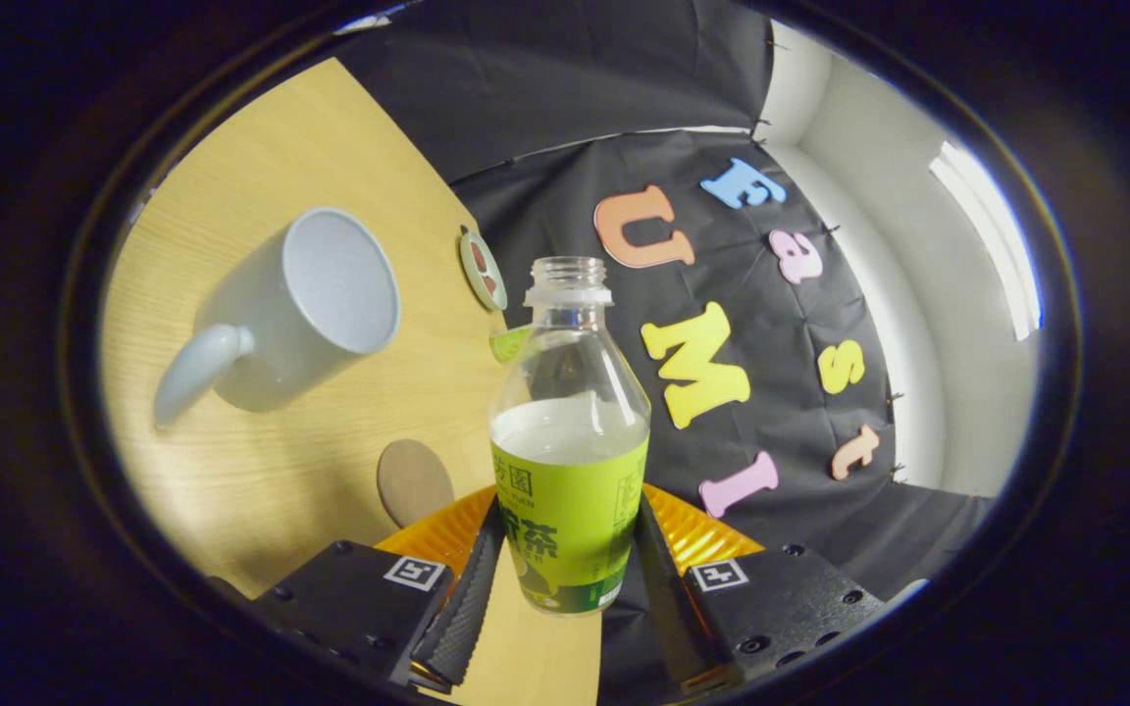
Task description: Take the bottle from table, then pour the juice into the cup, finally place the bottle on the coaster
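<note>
- Your tool (570, 579) is pinching the bottle (570, 441): one finger presses each side of its green-labelled lower half, and the bottle's base hangs clear of the surface (261, 471).
- The bottle is clear plastic with its cap off and its mouth open. A pale liquid fills it up to about the top edge of the label; above that line the shoulder and neck are empty.
- The view is tilted, so the surface and the things on it lean, while the bottle stands in line with your fingers.
- One cup (295, 309) — a pale mug with a single handle — sits on the wooden surface beyond the fingers and to their left. Its mouth faces you, and what you can see of the inside looks empty.
- One round brown coaster (415, 480) lies flat on the surface between the cup and the bottle, just ahead of the left finger and apart from both.
- One small round dish-like item (483, 270) lies further back near the surface's far edge; it holds something reddish, too small to identify.
- A green patch (509, 343) shows just beside the bottle's shoulder — you cannot tell what it is, as the bottle hides part of it.
- The label's print is partly hidden by the fingers.
</note>
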